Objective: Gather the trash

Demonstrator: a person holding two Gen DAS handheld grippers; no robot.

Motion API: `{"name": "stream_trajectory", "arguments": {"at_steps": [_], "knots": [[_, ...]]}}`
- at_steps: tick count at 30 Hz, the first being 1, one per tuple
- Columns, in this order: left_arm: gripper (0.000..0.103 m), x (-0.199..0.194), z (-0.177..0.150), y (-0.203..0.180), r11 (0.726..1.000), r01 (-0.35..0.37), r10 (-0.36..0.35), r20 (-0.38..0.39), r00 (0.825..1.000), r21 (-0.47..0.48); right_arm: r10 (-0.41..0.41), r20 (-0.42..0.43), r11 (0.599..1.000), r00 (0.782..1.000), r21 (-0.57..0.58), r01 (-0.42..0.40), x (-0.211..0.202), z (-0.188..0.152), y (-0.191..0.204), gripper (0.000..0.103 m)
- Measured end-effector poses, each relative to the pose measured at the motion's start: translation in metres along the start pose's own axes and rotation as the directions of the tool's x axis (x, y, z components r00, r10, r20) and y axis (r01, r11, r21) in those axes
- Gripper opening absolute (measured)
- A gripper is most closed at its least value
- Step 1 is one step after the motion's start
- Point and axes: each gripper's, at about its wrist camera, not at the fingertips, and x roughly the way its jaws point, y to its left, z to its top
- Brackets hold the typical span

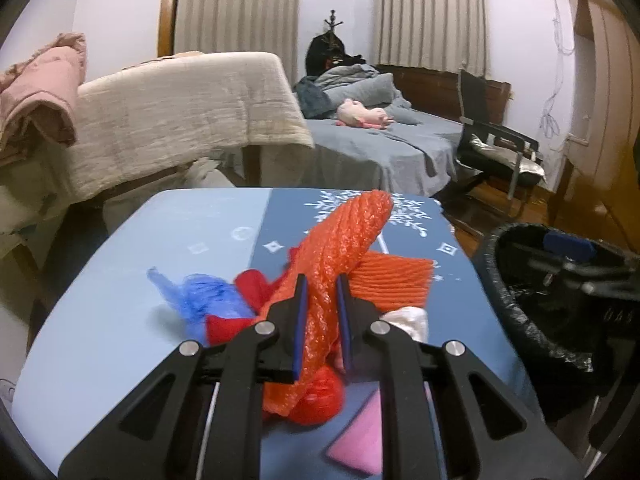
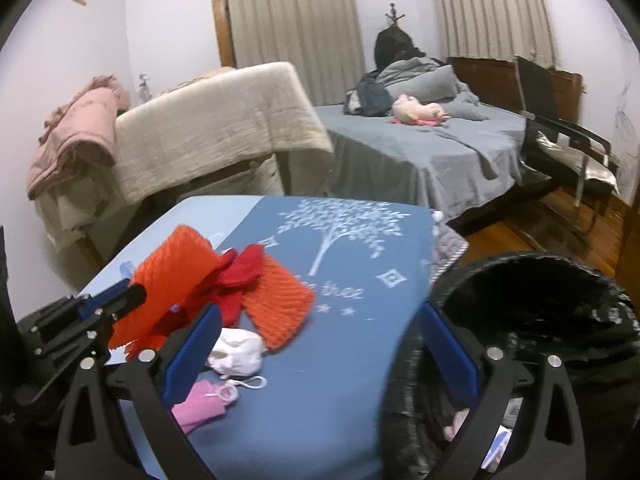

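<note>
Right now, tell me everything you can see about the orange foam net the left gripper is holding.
The orange foam net is a soft, ribbed mesh sleeve, bright orange and crumpled lengthwise. The left gripper is shut on its middle, both blue pads pressing its sides. Its upper end rises tilted above the blue table; its lower end hangs bunched below the fingers. It seems lifted off the trash pile, near a second flat orange piece; whether they touch is unclear.

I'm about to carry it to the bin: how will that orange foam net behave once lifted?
The orange foam net, pinched in the left tool, bends over at its free end, so likely floppy. Its open mesh suggests it is light and squashes easily. The ridged surface probably grips, so slipping seems unlikely.
</note>
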Motion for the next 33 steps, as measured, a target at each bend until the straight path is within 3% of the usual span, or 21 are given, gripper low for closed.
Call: {"name": "stream_trajectory", "arguments": {"at_steps": [8,16,20,22,24,27,33], "knots": [[0.013,-0.004,-0.001,0.017,0.999,-0.03,0.03,-0.002,1.0,-0.012,0.065,-0.099,0.996,0.993,-0.054,-0.071,0.043,-0.02,0.038,0.086],[0.013,0.002,-0.005,0.022,1.0,-0.018,0.018,-0.014,1.0,-0.022,0.076,-0.166,0.995,0.983,-0.055,-0.086,0.067,-0.033,0.044,0.084],[0.013,0.004,-0.006,0.023,1.0,-0.016,0.016,-0.02,1.0,-0.021,0.099,-0.205,0.992,0.974,-0.057,-0.113,0.076,-0.037,0.046,0.072],[0.013,0.005,-0.007,0.023,1.0,-0.016,0.015,-0.024,1.0,-0.024,0.12,-0.22,0.989,0.968,-0.057,-0.136,0.079,-0.038,0.047,0.061],[0.013,0.006,-0.008,0.024,1.0,-0.015,0.015,-0.027,1.0,-0.025,0.164,-0.235,0.982,0.958,-0.054,-0.181,0.08,-0.039,0.049,0.038],[0.013,0.006,-0.008,0.023,1.0,-0.014,0.013,-0.027,1.0,-0.025,0.189,-0.231,0.976,0.954,-0.066,-0.209,0.077,-0.038,0.051,0.026],[0.013,0.006,-0.007,0.023,1.0,-0.009,0.009,-0.021,1.0,-0.022,0.203,-0.196,0.973,0.959,-0.065,-0.22,0.064,-0.029,0.048,0.023]]}}
